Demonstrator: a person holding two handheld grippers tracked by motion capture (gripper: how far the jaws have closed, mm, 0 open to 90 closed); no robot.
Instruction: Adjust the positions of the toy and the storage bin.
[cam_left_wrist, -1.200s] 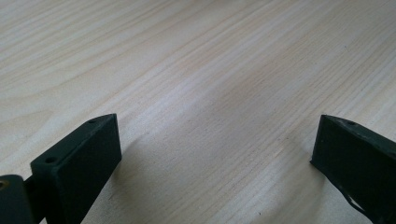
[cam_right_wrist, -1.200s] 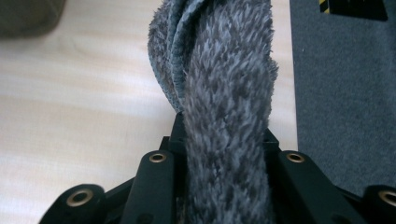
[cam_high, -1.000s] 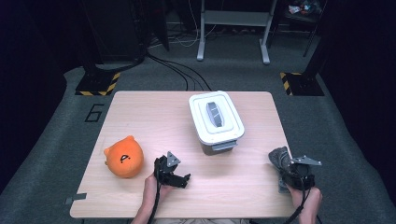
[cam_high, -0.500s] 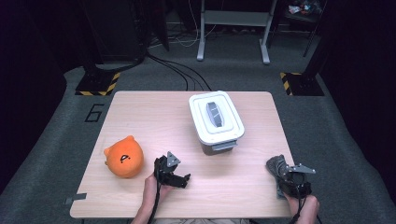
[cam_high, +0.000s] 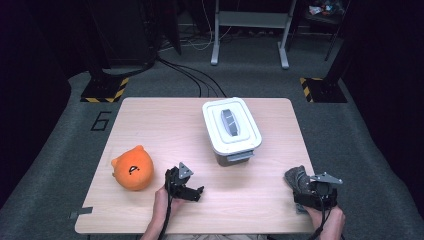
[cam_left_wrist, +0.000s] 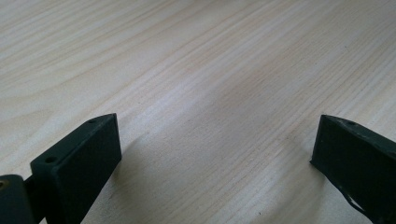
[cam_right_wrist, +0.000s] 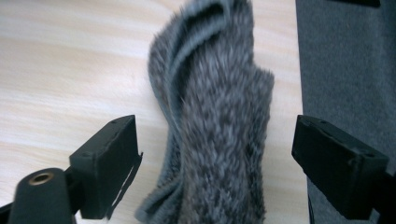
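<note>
Light wood table (cam_high: 165, 125), pale grain, sits on grey carpet (cam_high: 65, 150) in a dark room. A "6" marking (cam_high: 101, 120) lies on the carpet by the table's left edge, with yellow-black hazard tape (cam_high: 105, 92) at the stand bases behind. Black cables (cam_high: 192, 77) run across the floor toward a white metal frame (cam_high: 250, 30) at the back.

On the table: a white lidded bin (cam_high: 231, 131) with a grey handle, right of centre, and an orange plush toy (cam_high: 132, 168) near the left front.

The grey furry cloth (cam_right_wrist: 217, 121) lies crumpled at the right front corner, close to the table's edge. The right gripper (cam_right_wrist: 215, 158) has just been opening its jaws, now wide with the cloth between them, pads clear of it. The left gripper (cam_left_wrist: 212, 154) rests on bare wood beside the plush, jaws spread, nothing between.
</note>
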